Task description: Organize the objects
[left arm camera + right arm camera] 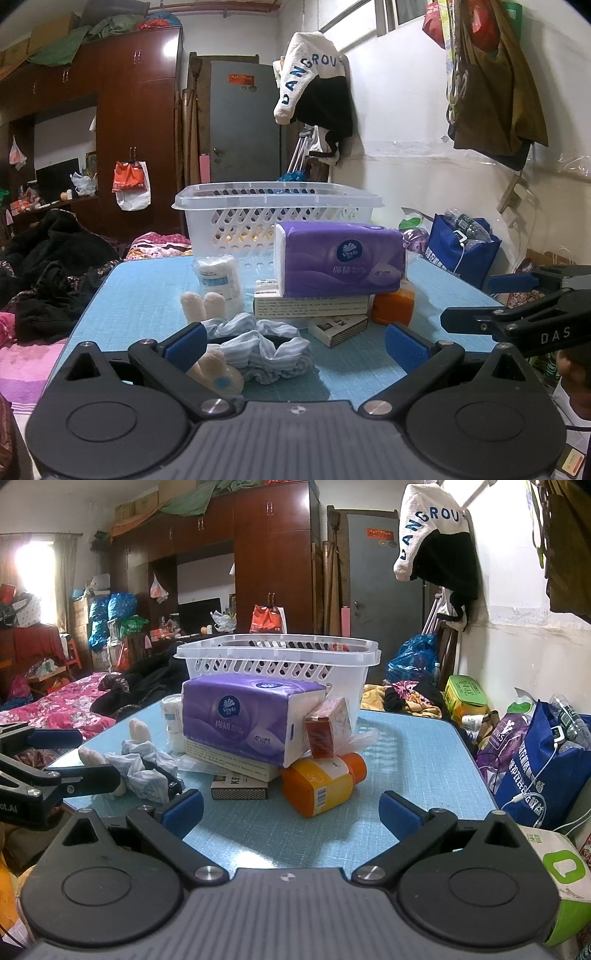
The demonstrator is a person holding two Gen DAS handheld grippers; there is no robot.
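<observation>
A clear plastic basket (277, 218) (280, 661) stands at the far end of the blue table (147, 295) (413, 760). In front of it a purple tissue pack (340, 258) (243, 720) lies on a white box (310, 305). An orange bottle (321, 782) (393, 304) lies beside it, with a red carton (327, 727), a dark small box (239, 789) (338, 326), a gauze roll (219, 278) and a striped blue scrunchie with plush ears (255, 343) (142, 770). My left gripper (295, 349) is open, the scrunchie between its fingers. My right gripper (291, 812) is open and empty before the bottle.
A bed with dark clothes (48, 277) lies left of the table. Blue and purple bags (543, 760) stand at the right by the wall. A green-and-white package (565, 878) sits near the right gripper. Wardrobes (136, 122) and a grey door (243, 122) stand behind.
</observation>
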